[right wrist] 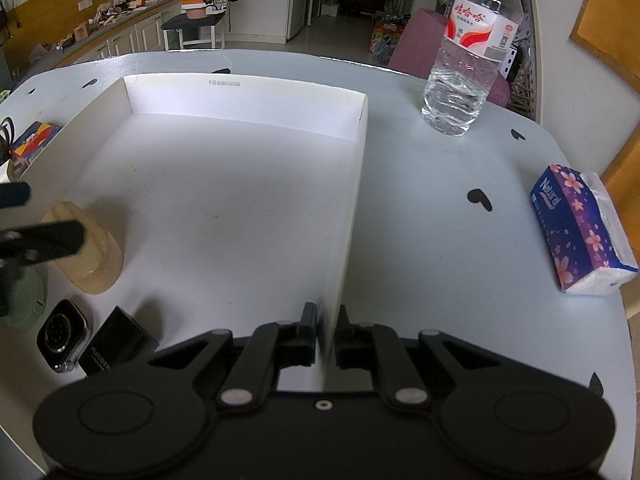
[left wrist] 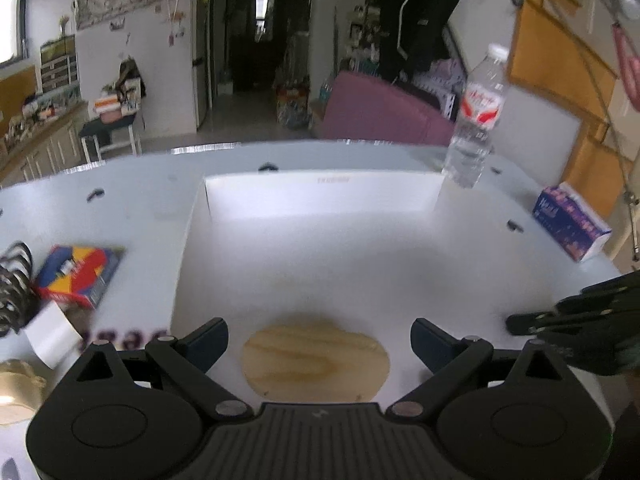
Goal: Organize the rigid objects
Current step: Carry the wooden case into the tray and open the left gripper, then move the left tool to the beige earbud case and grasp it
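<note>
A wide white cardboard box [right wrist: 248,96] lies open on the table. My right gripper [right wrist: 326,336] is shut on the box's right wall, one finger on each side. My left gripper [left wrist: 318,340] is open and hovers over a wooden cylinder [left wrist: 316,358] that stands on the box floor; the cylinder sits between and below the fingers. In the right wrist view the cylinder [right wrist: 92,256] is at the box's left, with the left gripper's fingers [right wrist: 48,236] around its top. A smartwatch [right wrist: 62,336] and a small black box [right wrist: 116,344] lie on the box floor near the front.
A water bottle [right wrist: 468,48] stands behind the box's right corner. A purple tissue pack [right wrist: 580,228] lies at the table's right edge. Left of the box are a colourful card box [left wrist: 80,272], a black wire coil [left wrist: 12,284] and a white tape roll [left wrist: 52,336].
</note>
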